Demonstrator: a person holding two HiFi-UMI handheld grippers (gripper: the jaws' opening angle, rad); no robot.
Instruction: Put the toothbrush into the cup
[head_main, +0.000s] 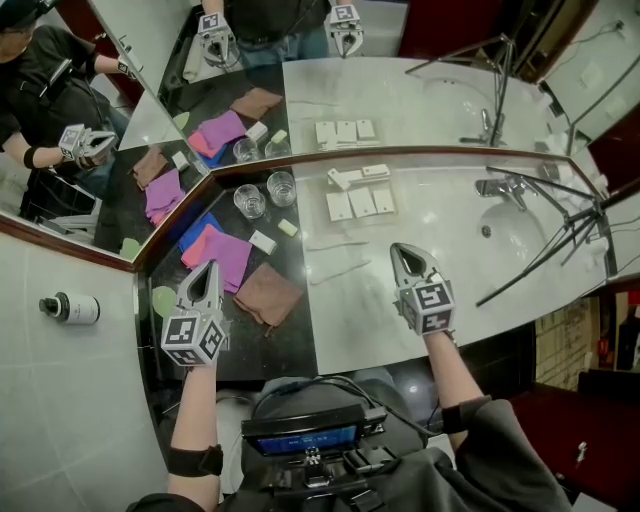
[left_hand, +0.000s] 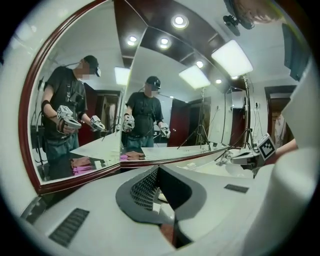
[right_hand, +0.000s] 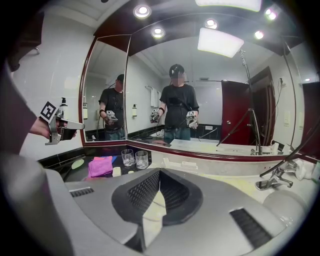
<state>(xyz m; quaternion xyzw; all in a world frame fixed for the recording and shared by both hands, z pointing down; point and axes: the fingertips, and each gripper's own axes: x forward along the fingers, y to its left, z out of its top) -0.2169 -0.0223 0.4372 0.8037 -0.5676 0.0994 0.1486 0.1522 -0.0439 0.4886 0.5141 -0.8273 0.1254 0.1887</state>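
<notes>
Left gripper (head_main: 209, 268) and right gripper (head_main: 403, 252): jaws pressed together, nothing held. A slim pale stick, likely the toothbrush (head_main: 340, 271), lies flat on the white marble counter (head_main: 440, 215) between them. The two clear glass cups (head_main: 250, 200) stand well apart from it. Risks: the low handle skids off closing pads; a light glass tips when the brush drops in.

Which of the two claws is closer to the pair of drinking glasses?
Left. The left gripper hangs by the pink cloth, a little short of the glasses; the right gripper is over the white counter, well off to their right.
</notes>
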